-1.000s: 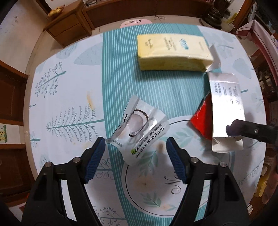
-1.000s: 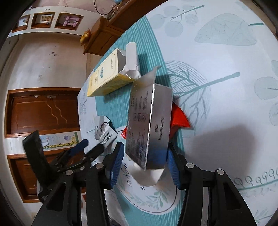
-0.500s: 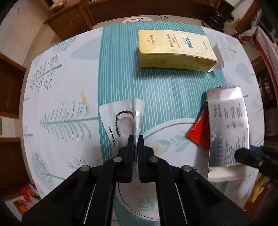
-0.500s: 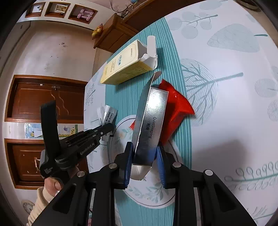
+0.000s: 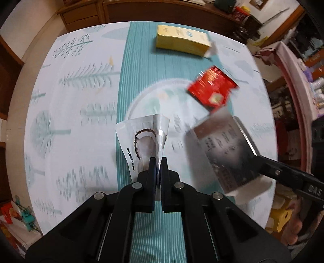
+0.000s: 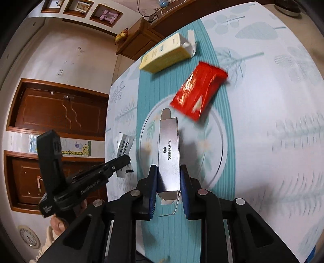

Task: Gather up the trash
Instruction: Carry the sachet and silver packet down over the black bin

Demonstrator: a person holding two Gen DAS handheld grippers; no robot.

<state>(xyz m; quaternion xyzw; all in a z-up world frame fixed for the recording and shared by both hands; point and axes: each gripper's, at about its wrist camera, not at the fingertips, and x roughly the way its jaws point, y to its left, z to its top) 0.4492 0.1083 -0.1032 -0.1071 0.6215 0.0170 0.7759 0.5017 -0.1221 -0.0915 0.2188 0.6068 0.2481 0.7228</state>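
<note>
I am pinching the candy wrapper (image 5: 141, 139) in the left claw (image 5: 157, 168). The right claw (image 6: 168, 178), jaws just closing, is squeezing the silver carton (image 6: 169, 149). Risk: the thin wrapper slipping free ahead of its claw.

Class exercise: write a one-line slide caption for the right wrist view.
Right tool grips a silver carton above the table; red wrapper and yellow box lie beyond.

Wall (image 6: 60, 50): pale, scuffed — framed pictures (image 6: 106, 15) high up
Doors (image 6: 58, 109): brown wood
Cabinet (image 5: 81, 14): wooden — behind the worktop (image 5: 66, 85)
</note>
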